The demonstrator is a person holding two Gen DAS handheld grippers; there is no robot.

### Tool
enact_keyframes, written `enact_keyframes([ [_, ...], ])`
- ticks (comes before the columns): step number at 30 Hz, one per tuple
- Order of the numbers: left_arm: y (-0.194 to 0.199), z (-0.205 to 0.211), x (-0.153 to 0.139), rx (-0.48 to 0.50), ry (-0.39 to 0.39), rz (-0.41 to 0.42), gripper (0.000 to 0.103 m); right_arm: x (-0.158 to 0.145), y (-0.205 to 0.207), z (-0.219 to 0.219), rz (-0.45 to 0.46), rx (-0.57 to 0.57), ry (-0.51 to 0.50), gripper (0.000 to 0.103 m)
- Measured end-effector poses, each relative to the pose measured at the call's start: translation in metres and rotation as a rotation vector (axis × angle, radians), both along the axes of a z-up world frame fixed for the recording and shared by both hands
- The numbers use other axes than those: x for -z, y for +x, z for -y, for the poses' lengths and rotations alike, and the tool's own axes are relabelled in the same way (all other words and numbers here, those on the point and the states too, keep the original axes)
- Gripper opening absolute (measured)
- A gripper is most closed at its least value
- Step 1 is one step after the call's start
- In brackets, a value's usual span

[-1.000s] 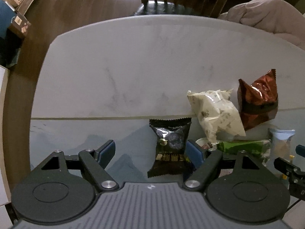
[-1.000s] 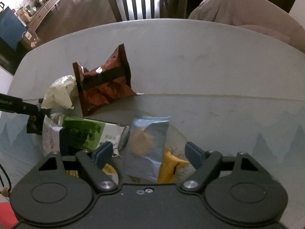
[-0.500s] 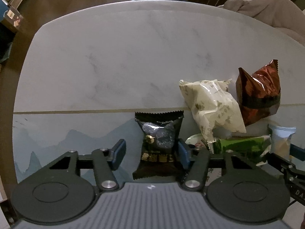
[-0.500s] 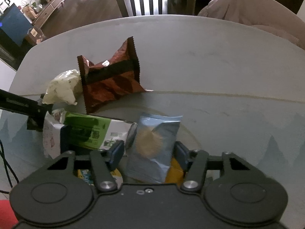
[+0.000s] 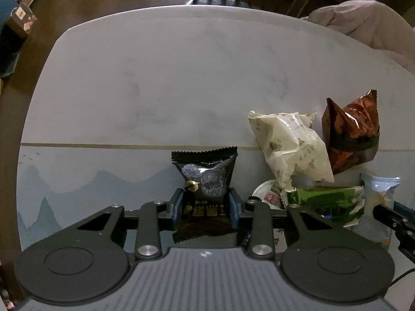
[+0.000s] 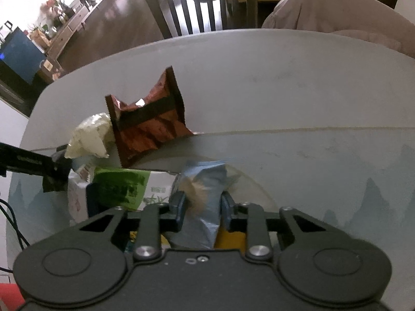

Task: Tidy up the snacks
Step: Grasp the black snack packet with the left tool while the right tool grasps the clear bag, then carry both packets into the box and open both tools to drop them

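Holding two snacks at once, I have my left gripper [image 5: 206, 208] squeezed on the black packet [image 5: 205, 178]. Its jaws have just been closing, and now the blue pads press both sides of the packet, which stands on the table [image 5: 155, 77] just below the gold line. My right gripper [image 6: 202, 207] has just been closing too, and it pinches the blue packet [image 6: 205, 181], with a yellow packet [image 6: 230, 235] under it.

Beside the black packet lies a cream packet [image 5: 290, 145]. It leans on the shiny red-brown bag [image 5: 350, 132]. In front of them is a green and white packet [image 5: 326, 202]. These sit close together in a little pile on my right side. A chair [image 6: 192, 5] stands behind the table.
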State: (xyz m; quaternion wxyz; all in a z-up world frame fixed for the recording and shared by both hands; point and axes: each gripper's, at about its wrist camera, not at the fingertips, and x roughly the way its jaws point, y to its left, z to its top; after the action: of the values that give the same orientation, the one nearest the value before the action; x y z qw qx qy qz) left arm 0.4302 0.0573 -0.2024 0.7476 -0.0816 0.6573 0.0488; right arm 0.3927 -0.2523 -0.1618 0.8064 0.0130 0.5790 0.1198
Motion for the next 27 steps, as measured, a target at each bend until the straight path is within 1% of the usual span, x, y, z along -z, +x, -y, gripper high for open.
enact_keyframes([
  [6, -0.007, -0.004, -0.014, -0.034, -0.009, 0.036, 0.033, -0.013, -0.008, 0.004, 0.025, 0.008, 0.005, 0.019],
  [8, -0.01, -0.007, -0.023, -0.047, -0.011, 0.048, 0.033, -0.017, -0.011, 0.004, 0.034, 0.015, 0.01, 0.016],
  [13, -0.022, -0.01, -0.043, -0.05, -0.014, 0.078, 0.033, -0.034, -0.019, -0.001, 0.067, 0.013, 0.019, 0.016],
  [20, -0.045, -0.012, -0.078, -0.043, -0.026, 0.122, 0.033, -0.066, -0.038, -0.003, 0.116, 0.004, 0.045, 0.016],
  [27, -0.076, -0.008, -0.114, -0.011, -0.045, 0.16, 0.033, -0.106, -0.07, -0.004, 0.166, -0.021, 0.092, 0.016],
])
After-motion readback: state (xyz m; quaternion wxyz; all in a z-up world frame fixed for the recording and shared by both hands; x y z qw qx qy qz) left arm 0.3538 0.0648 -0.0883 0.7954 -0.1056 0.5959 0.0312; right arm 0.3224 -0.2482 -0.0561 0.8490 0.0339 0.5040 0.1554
